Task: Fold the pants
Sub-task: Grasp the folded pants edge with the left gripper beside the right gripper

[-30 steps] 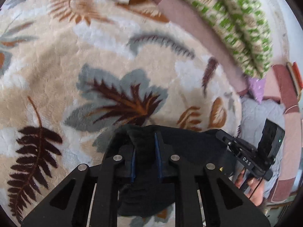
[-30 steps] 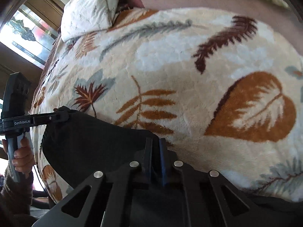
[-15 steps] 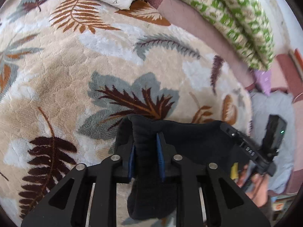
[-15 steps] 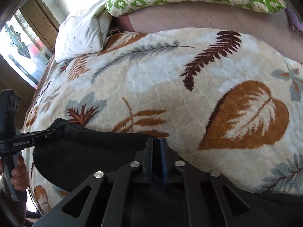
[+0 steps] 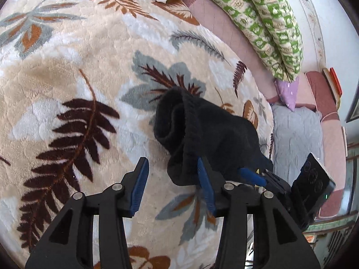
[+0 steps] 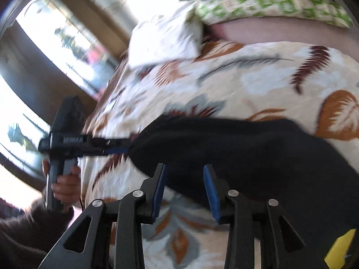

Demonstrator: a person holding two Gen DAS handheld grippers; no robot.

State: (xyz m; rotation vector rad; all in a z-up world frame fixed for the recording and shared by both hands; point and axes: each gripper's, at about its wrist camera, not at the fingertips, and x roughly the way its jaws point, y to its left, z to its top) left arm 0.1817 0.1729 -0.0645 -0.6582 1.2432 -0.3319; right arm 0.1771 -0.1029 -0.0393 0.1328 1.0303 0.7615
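Lying bunched on the leaf-patterned blanket (image 5: 94, 62), the black pants (image 5: 202, 132) sit in the middle of the left wrist view, with a thick rolled edge turned up toward the upper left of the heap. The left gripper (image 5: 172, 185) fills the bottom of that frame with its jaws spread wide; the blue-padded finger (image 5: 205, 186) on the right touches the lower edge of the cloth, while the other finger stands clear over bare blanket, so nothing is clamped between them. At the lower right of the same frame the right gripper (image 5: 253, 177) pokes in from the side, its blue tip against the lower right edge of the pants.

From the right wrist view, which is blurred, the right gripper (image 6: 185, 190) at the bottom centre also has its jaws parted, with the dark pants (image 6: 235, 152) spread across the middle and right of the frame just beyond and partly between the fingers; no cloth is pinched. At mid left the left gripper (image 6: 116, 149) reaches in sideways to the pants' left edge, held by a hand (image 6: 65, 183) at the lower left. A white pillow (image 6: 163, 42) lies at the blanket's far end, upper centre, and a green-patterned quilt (image 5: 267, 22) runs along the upper right of the left wrist view.
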